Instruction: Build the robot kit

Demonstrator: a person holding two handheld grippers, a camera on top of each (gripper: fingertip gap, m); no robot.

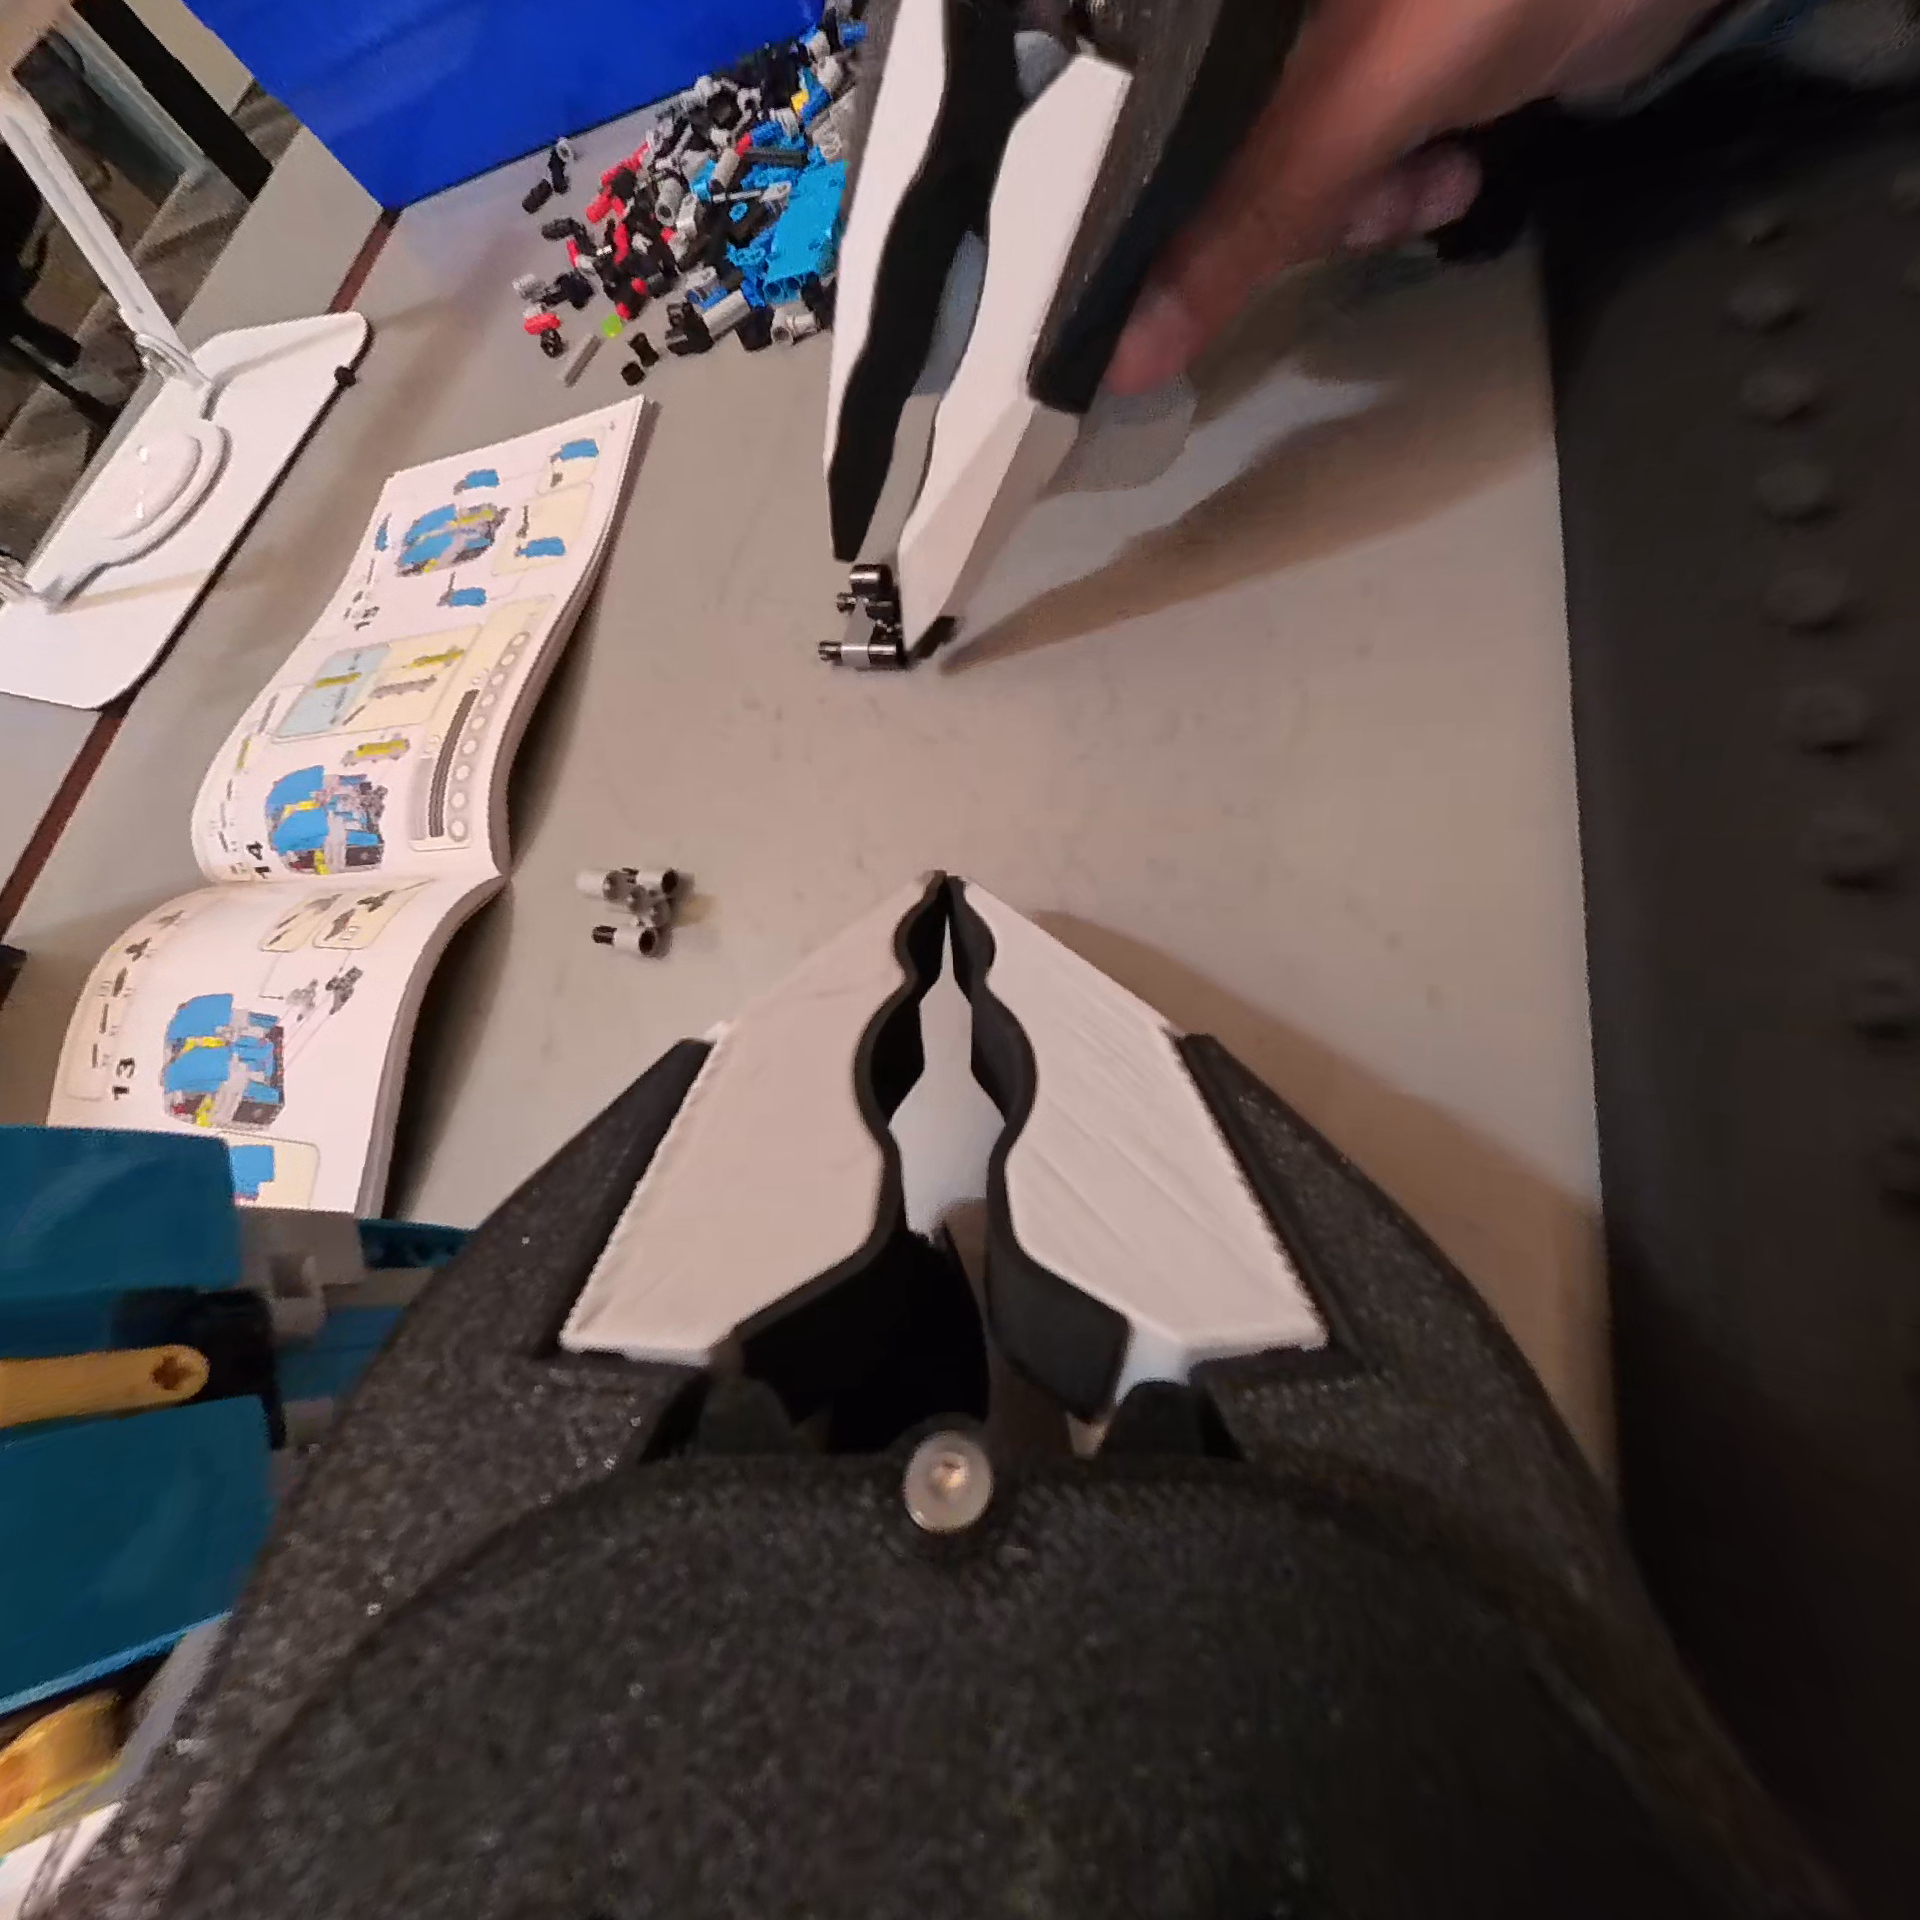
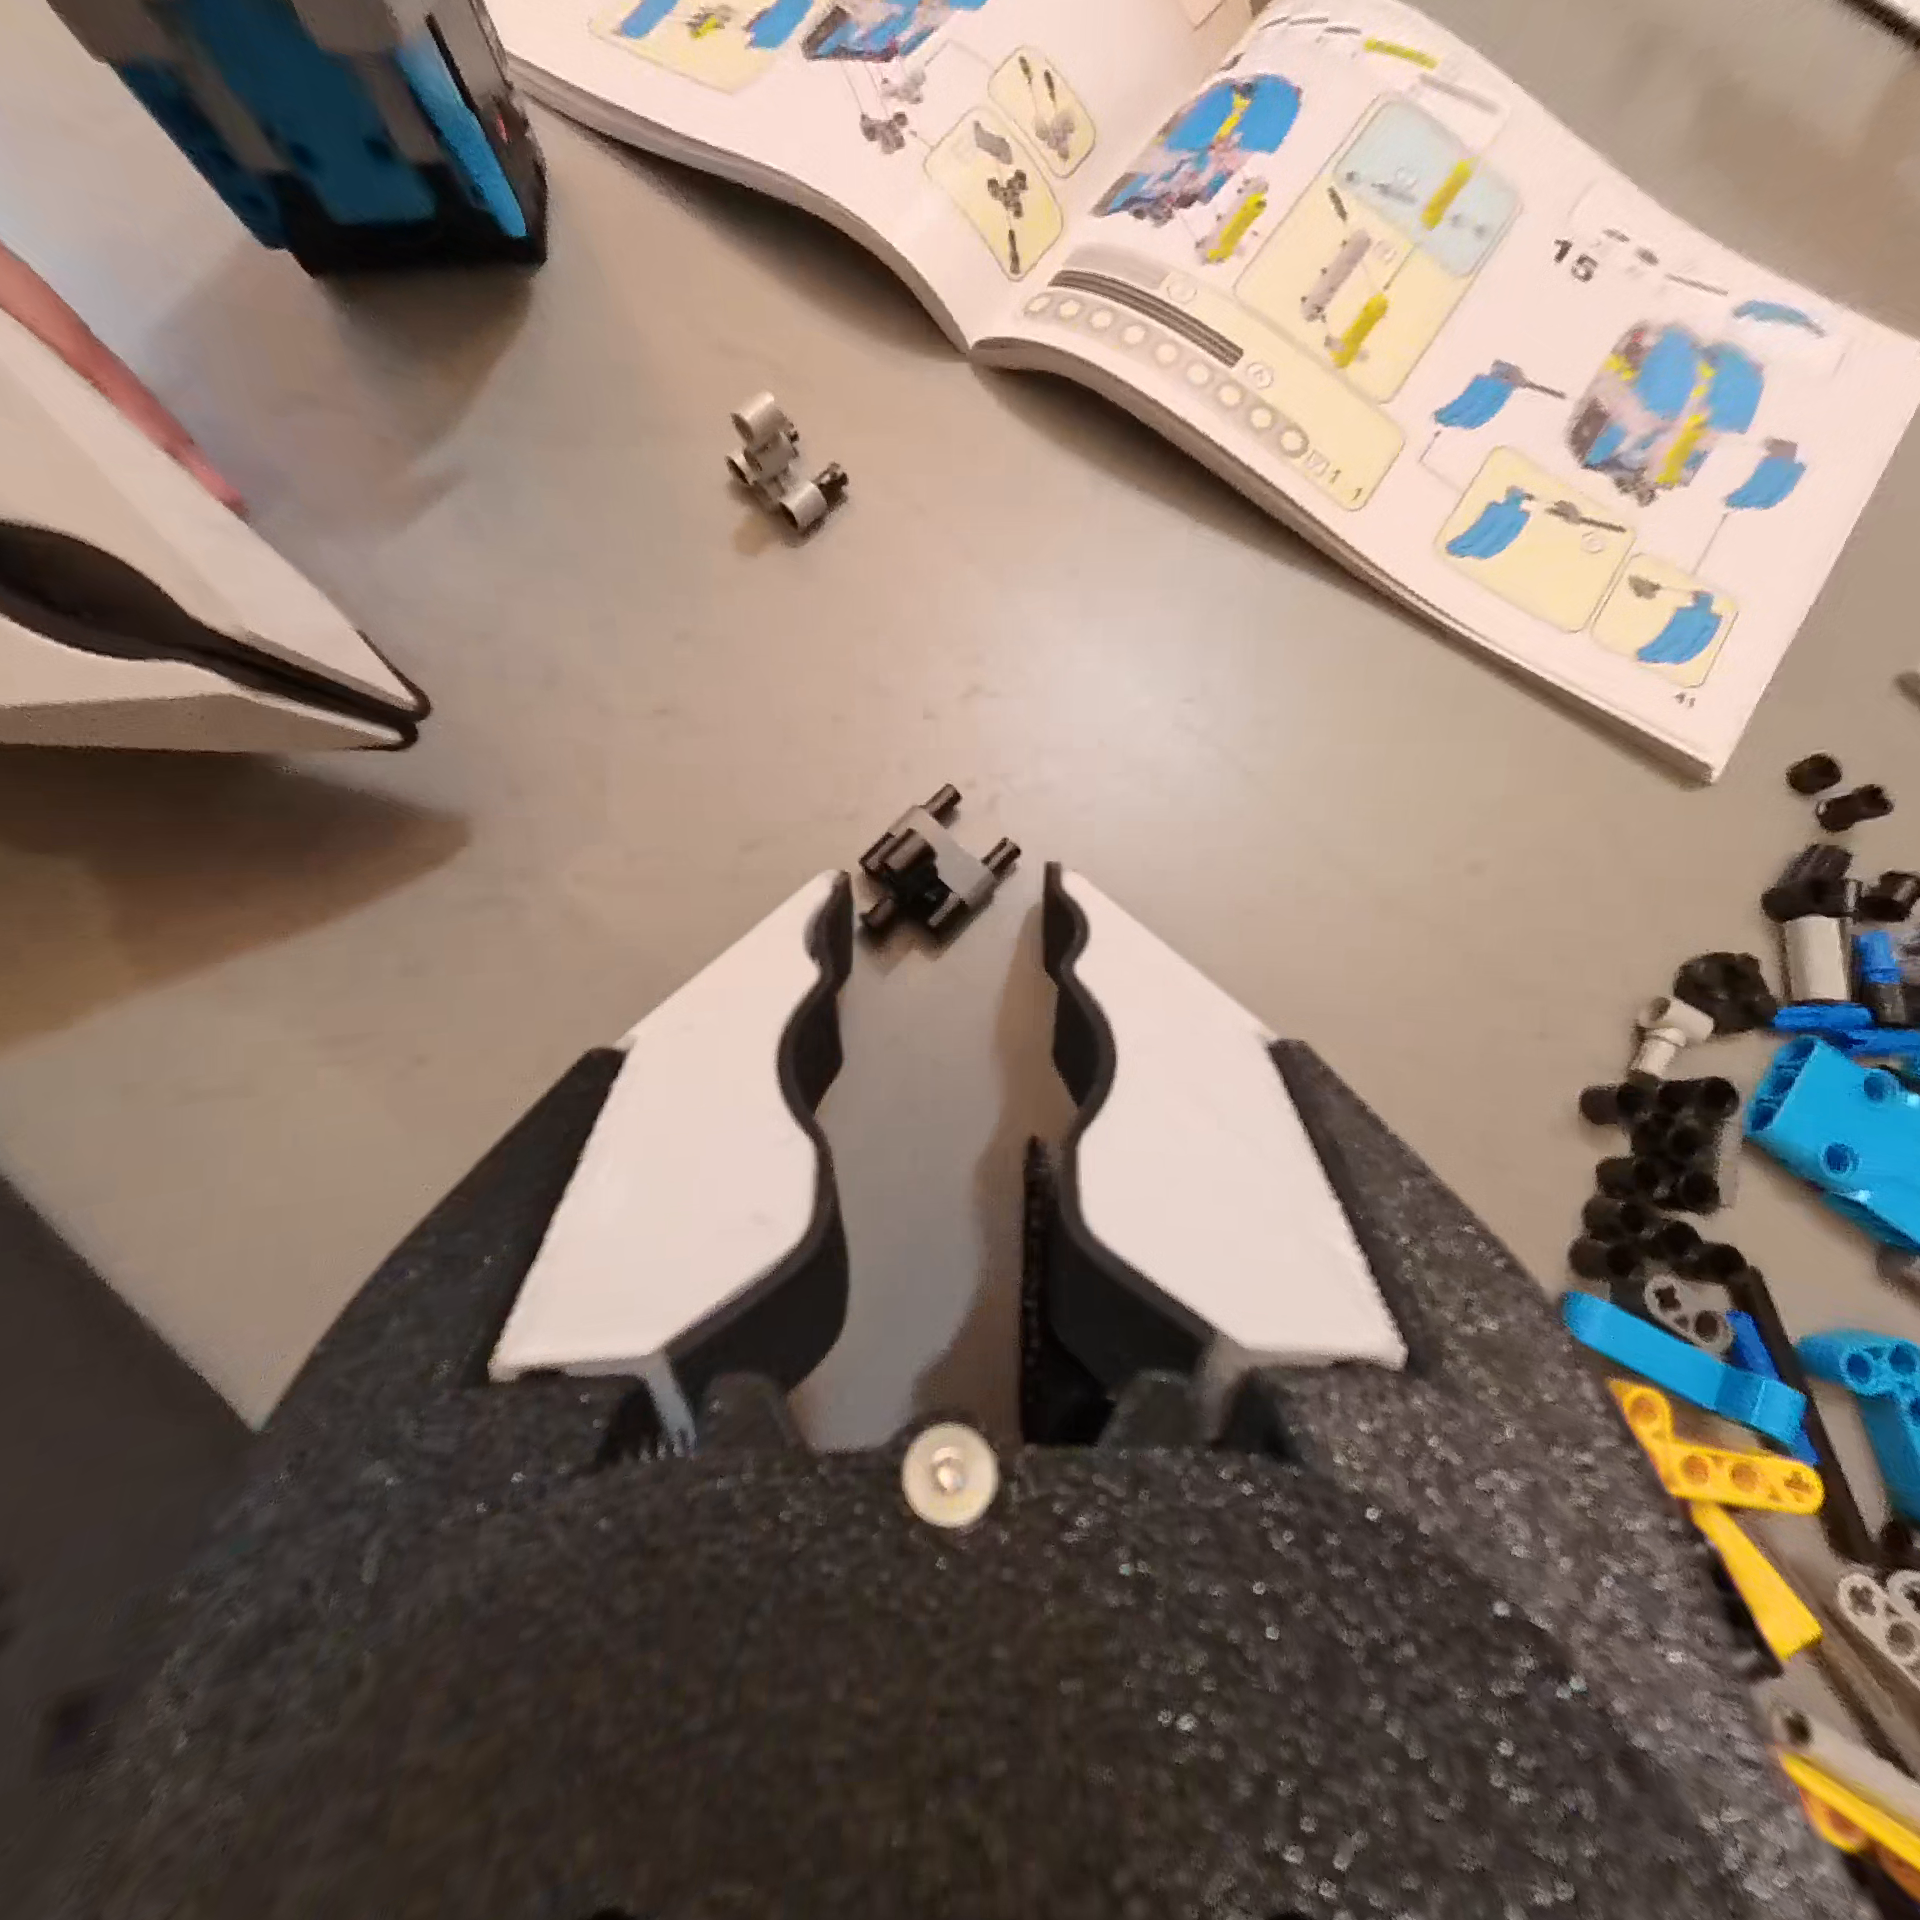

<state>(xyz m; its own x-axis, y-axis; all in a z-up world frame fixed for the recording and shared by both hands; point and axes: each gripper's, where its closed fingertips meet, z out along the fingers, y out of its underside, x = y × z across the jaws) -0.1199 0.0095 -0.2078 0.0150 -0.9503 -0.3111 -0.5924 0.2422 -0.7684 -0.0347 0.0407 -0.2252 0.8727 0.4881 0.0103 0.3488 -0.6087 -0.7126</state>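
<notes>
My left gripper [image 1: 943, 883] is shut and empty, its tips just above the grey table [image 1: 1195, 779]. A small grey and black pin assembly [image 1: 636, 909] lies on the table to its left. My right gripper [image 2: 940, 878] is open, and a small black and grey connector piece [image 2: 935, 862] lies on the table between its fingertips. In the left wrist view the right gripper [image 1: 899, 623] comes down from above with the same piece [image 1: 868, 618] at its tips. The left gripper [image 2: 410, 712] shows at the left of the right wrist view. The grey pin assembly [image 2: 779, 462] lies beyond it.
An open instruction booklet [image 1: 405, 769] lies to the left, also in the right wrist view [image 2: 1351, 312]. A pile of loose blue, black, red and yellow bricks [image 1: 707, 208] sits at the far side [image 2: 1766, 1195]. A partly built blue model [image 2: 343, 125] stands near the booklet. A white lamp base [image 1: 177, 488] is at the table's left edge.
</notes>
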